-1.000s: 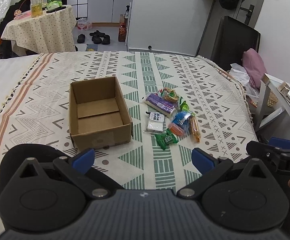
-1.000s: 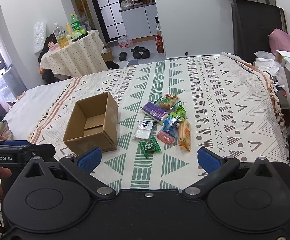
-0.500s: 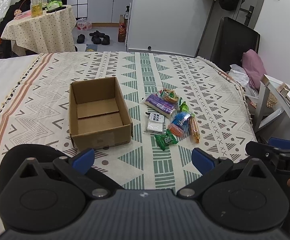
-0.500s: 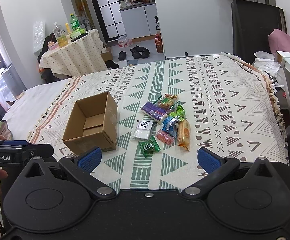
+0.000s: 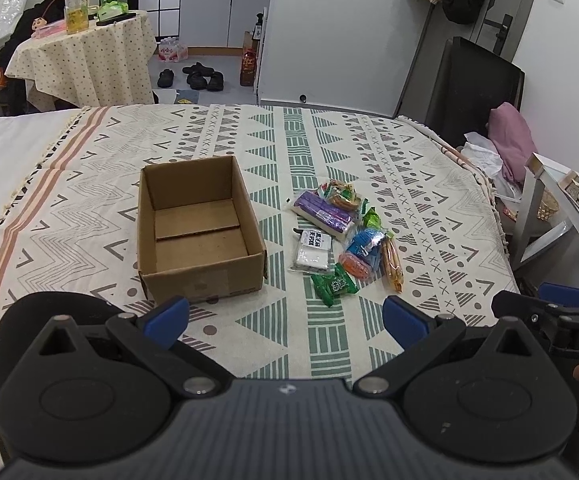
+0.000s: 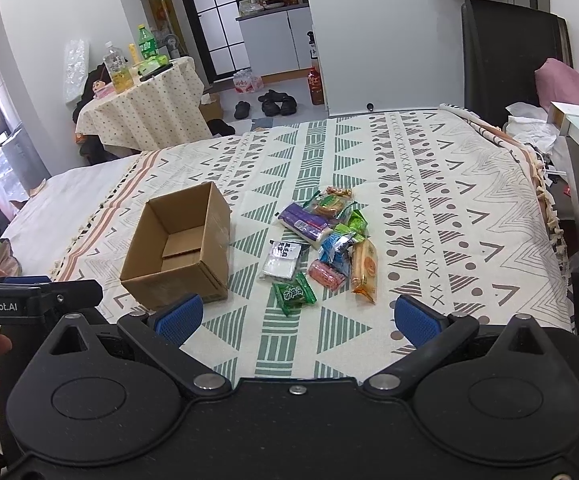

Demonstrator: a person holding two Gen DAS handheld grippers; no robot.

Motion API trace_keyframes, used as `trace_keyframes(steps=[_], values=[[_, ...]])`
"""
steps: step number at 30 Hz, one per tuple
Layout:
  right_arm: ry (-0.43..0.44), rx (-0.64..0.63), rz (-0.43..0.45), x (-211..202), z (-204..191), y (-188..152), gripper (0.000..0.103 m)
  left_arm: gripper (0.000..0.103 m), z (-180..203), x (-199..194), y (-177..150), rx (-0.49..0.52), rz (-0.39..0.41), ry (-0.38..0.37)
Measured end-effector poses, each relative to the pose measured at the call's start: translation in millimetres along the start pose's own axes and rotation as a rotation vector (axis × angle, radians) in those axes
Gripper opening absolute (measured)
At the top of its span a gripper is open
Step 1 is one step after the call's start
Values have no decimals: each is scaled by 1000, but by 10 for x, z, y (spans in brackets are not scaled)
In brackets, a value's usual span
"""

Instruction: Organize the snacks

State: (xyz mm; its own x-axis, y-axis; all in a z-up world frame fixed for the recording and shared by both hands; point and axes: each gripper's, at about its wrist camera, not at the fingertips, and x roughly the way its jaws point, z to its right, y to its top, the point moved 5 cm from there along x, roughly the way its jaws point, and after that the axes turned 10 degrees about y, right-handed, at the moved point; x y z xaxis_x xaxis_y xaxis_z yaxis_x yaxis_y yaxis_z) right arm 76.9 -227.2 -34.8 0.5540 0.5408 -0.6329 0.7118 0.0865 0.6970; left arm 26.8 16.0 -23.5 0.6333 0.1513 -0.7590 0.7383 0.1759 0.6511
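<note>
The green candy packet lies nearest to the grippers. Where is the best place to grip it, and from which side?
Probably from above, across the middle of the green candy packet. It lies flat on the bedspread, slightly apart from the other snacks, so both sides are free for open jaws. The right gripper is open and almost in line with it.

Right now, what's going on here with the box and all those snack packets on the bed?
A person holds a gripper in each hand; the left gripper and right gripper are both open, short of everything. The cardboard box sits empty on the patterned blanket. The snack pile lies beside it, untouched, the green packet nearest. No sorting done yet.
</note>
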Motion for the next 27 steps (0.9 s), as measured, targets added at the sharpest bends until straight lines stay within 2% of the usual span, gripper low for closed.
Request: trace_keyframes(steps=[13,24,27], values=[[36,32,-16,179,143,-24,103,102,188,354,10,1,-45,-8],[15,59,-25,427,441,37,103,100,429,763,89,-6,-91,-31],[18,78,-33,515,541,35,99,100,482,878,103,-13,-100,-37]])
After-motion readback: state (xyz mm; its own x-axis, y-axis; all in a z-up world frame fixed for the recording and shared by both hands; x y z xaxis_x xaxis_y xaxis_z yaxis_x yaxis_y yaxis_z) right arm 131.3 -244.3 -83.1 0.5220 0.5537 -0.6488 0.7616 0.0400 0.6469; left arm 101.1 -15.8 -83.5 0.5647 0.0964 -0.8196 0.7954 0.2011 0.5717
